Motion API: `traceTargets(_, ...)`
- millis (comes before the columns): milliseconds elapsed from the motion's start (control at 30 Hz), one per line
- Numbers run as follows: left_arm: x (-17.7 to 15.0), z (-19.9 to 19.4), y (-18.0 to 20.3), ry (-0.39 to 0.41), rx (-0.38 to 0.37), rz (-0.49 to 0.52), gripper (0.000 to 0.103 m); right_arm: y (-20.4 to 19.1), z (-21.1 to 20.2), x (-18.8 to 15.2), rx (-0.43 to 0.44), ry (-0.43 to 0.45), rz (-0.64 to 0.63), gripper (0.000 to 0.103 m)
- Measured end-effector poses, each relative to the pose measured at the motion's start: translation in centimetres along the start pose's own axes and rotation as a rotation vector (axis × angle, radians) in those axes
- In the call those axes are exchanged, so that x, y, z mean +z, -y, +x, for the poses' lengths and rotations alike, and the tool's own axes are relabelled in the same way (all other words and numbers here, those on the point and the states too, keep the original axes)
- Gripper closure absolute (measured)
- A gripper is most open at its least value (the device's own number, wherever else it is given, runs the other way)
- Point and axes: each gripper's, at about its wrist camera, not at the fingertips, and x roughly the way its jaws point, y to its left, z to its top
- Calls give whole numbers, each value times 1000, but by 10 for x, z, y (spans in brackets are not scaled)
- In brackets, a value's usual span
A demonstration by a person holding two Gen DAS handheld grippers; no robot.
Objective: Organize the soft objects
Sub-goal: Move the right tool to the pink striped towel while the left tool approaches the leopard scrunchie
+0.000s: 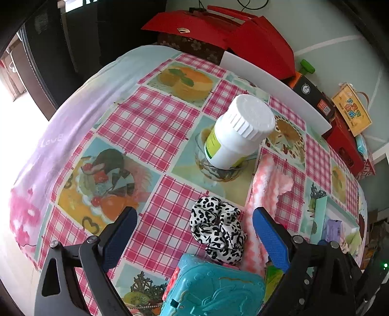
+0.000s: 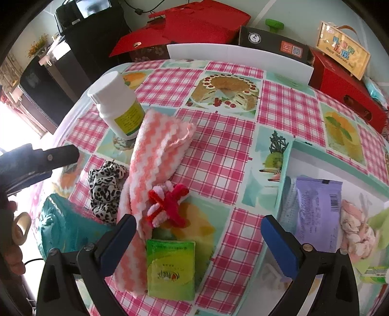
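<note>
A black-and-white leopard-print scrunchie [image 1: 218, 228] [image 2: 105, 188] lies on the checked tablecloth between the open fingers of my left gripper [image 1: 194, 220]. Beside it stretches a pink-and-white striped fuzzy cloth [image 1: 265, 187] [image 2: 155, 150]. A red and pink chenille twist [image 2: 167, 204] rests on the cloth's lower end, with a green tissue pack [image 2: 171, 269] below it. My right gripper [image 2: 198, 227] is open above the twist and the pack, holding nothing. A mint-rimmed white tray [image 2: 289, 170] at the right holds a purple packet [image 2: 316, 211] and a pink soft item [image 2: 356, 226].
A white pill bottle [image 1: 239, 131] [image 2: 118, 107] stands behind the cloth. A teal plastic case [image 1: 214, 289] [image 2: 65, 226] lies near the scrunchie. Red boxes [image 2: 189, 21], a black box [image 2: 272, 43] and a white board [image 2: 238, 58] line the table's back edge. A hand [image 2: 12, 252] shows at left.
</note>
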Motion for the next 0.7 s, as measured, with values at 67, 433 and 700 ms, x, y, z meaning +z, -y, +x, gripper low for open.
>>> traceTargets(67, 2, 5, 2, -25, -18, 15, 7, 0, 0, 2, 11, 4, -1, 2)
traceTargets(433, 14, 32, 9, -177, -58, 63, 7, -3, 11, 6, 55, -4, -3, 20)
traceTargets(700, 31, 61, 14, -288, -32, 95, 8, 0, 22, 6, 88, -32, 9, 36)
